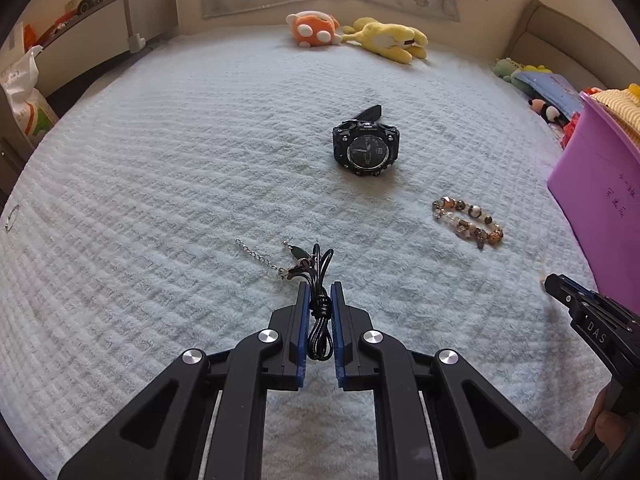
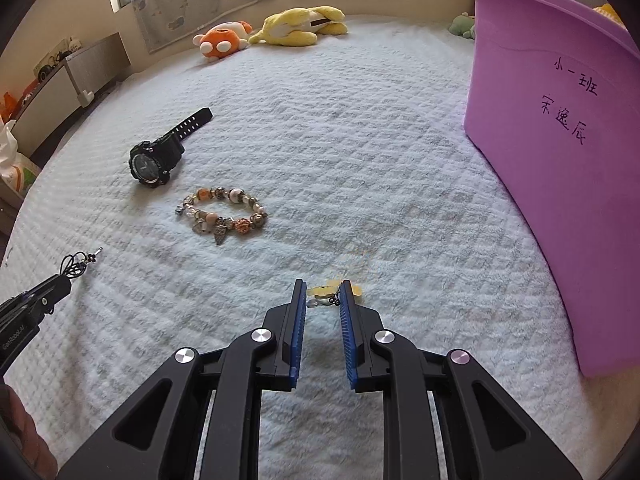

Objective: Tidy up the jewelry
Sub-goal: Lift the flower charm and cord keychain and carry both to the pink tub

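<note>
Both fingers grip jewelry, left a black cord necklace [image 1: 320, 312], right a yellow trinket [image 2: 326, 292]; watch [image 1: 365, 147] and bracelet [image 1: 466, 222] lie ahead

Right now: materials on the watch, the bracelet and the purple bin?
Watch: looks like matte black resin or rubber, with a perforated strap and a glossy crystal. Beaded bracelet: mixed glossy beads, probably glass or ceramic, with silvery metal-looking charms. Purple bin: smooth moulded plastic, slight sheen, marker writing on its wall.
</note>
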A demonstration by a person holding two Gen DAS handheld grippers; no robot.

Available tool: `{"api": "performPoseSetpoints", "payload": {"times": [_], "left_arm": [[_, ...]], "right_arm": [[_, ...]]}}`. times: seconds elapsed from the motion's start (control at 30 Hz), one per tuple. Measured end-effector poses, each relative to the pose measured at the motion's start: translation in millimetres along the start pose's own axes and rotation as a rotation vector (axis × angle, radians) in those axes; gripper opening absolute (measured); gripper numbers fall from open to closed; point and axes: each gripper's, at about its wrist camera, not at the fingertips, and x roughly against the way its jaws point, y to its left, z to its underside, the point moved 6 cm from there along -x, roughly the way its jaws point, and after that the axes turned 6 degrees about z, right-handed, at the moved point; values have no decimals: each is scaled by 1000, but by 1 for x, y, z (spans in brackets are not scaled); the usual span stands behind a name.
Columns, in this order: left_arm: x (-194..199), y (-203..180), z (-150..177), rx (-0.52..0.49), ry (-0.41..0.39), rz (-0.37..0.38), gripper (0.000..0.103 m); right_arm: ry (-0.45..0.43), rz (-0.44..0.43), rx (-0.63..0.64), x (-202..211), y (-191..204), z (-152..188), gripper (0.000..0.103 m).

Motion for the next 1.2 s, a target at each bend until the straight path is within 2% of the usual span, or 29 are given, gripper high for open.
{"api": "performPoseSetpoints", "payload": {"times": [0.37, 0.63, 0.73, 1.0, 1.2], "left_arm": [[70, -15, -10, -86, 47, 66, 11], [145, -33, -27, -157, 82, 125, 11], [172, -47, -34, -169, 124, 171, 11], [239, -116, -57, -256, 123, 281, 11], [261, -203, -87, -382, 86, 368, 11]], "right_arm": [[33, -33, -53, 78, 12, 4, 17], [51, -39, -76, 172, 16, -5, 17], [60, -59, -107, 213, 15, -10, 17], [39, -54, -162, 301, -17, -23, 17], [-18, -14, -194, 339, -82, -40, 17]]}}
